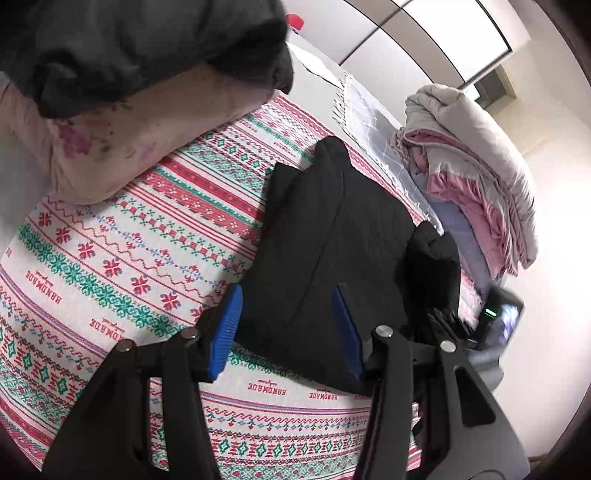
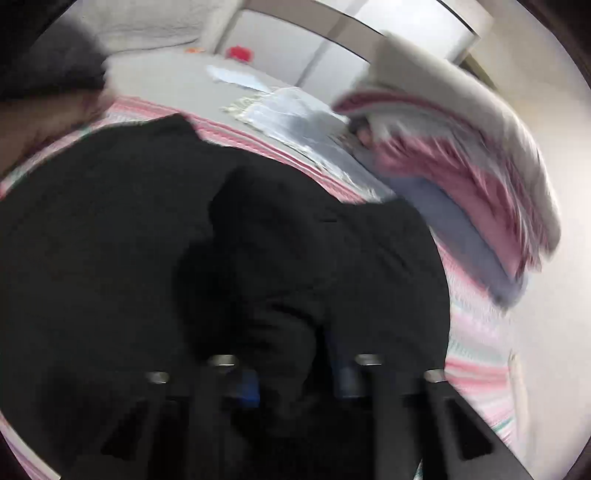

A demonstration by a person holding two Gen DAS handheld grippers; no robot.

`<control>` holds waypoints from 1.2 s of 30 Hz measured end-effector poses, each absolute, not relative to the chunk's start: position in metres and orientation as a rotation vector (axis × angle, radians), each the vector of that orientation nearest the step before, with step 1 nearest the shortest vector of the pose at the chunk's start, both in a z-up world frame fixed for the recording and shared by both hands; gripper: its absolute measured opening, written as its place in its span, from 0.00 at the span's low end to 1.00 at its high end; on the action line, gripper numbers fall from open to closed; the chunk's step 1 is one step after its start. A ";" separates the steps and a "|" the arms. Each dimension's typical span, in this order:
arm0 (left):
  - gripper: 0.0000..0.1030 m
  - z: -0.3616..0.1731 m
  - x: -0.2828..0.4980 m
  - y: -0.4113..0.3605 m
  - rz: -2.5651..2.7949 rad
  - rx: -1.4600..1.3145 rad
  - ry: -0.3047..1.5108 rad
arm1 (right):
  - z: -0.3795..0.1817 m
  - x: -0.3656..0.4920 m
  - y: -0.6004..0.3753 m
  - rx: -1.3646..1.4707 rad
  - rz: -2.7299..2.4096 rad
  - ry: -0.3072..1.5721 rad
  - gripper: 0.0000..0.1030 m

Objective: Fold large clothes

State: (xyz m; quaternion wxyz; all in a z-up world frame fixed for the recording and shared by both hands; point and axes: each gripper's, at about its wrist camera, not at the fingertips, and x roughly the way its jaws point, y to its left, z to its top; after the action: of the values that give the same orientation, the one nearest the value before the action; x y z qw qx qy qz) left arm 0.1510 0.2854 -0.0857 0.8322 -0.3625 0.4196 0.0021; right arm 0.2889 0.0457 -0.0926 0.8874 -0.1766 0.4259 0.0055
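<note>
Now both grippers work a black jacket (image 1: 332, 236) on the patterned bedspread (image 1: 110, 258).
Left gripper (image 1: 288, 328) stands released, blue pads apart above the jacket's near edge; right gripper (image 2: 295, 384) is blurred, dark cloth bunched between its pads, grip uncertain; folded quilts (image 1: 480, 166) lie beyond.

Black quilted garment (image 1: 332, 236), stitched in faint diamond lines, on a white bedspread (image 1: 110, 266) banded with red, green and blue folk motifs, zigzags and red "HANDMADE" lettering. Pale pink pillow (image 1: 110, 140) with magenta floral blotches, under a charcoal-grey cloth (image 1: 140, 48). Off-white and pink folded bedding (image 1: 476, 177) piled over lavender-blue. Pale grey-blue fringed throw (image 1: 373, 122) with light lines. Blue ribbed pads (image 1: 226, 328) on the black left gripper (image 1: 286, 328). Small red object (image 1: 295, 20) against white wall panels.
</note>
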 end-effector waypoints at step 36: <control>0.60 -0.084 0.158 0.283 0.008 -0.767 0.869 | -0.057 0.153 0.086 -0.679 0.459 0.583 0.69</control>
State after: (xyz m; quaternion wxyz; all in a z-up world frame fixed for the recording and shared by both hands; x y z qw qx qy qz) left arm 0.1581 0.2832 -0.0840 0.8367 -0.3624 0.4105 0.0039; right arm 0.1526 0.0862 -0.0567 0.8762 -0.3255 0.2793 0.2198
